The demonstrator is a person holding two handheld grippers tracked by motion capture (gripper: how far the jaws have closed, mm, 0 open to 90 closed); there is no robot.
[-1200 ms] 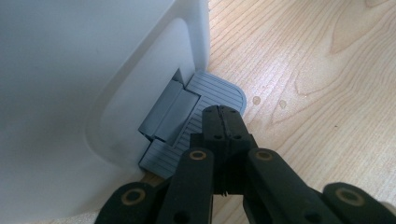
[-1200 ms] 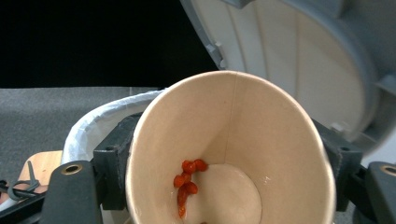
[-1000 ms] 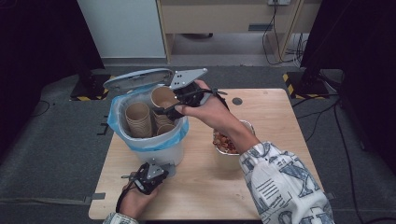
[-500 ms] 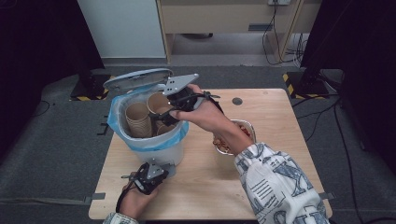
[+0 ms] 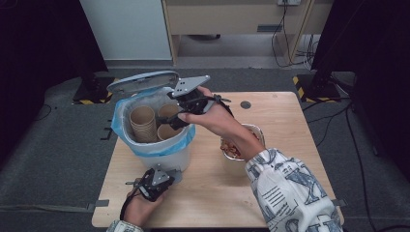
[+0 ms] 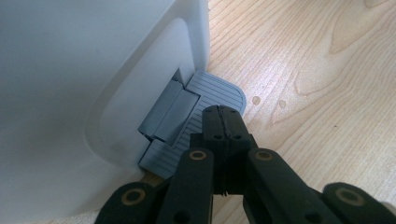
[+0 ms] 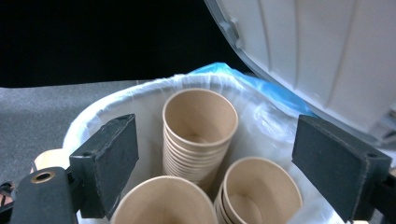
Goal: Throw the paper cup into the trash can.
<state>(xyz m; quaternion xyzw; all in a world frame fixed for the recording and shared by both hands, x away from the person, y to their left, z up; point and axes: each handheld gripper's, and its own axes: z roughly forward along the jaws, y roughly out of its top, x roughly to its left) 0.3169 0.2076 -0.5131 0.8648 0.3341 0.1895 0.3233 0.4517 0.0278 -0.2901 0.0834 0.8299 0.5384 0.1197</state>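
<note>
A white pedal bin (image 5: 164,154) with a blue liner (image 5: 121,125) stands on the wooden table, its grey lid (image 5: 142,82) raised. Inside are stacks of brown paper cups (image 5: 142,121). My right gripper (image 5: 178,118) hovers over the bin's right rim. In the right gripper view it (image 7: 224,161) is open, with the cup stacks (image 7: 198,126) below and between its pads and nothing gripped. The lid's underside (image 7: 317,60) rises at the right. My left gripper (image 5: 162,178) is at the bin's foot. Its shut jaws (image 6: 223,116) rest on the grey ribbed pedal (image 6: 205,93).
A bowl (image 5: 254,133) of reddish-brown food sits right of the bin, partly covered by the person's patterned sleeve (image 5: 285,188). A small dark round hole (image 5: 245,104) marks the table's far side. Bare wood (image 5: 290,121) lies to the right.
My right gripper has moved left and slightly down, from above the bin's right edge to over the cups. The left gripper has stayed on the pedal and the lid has stayed up.
</note>
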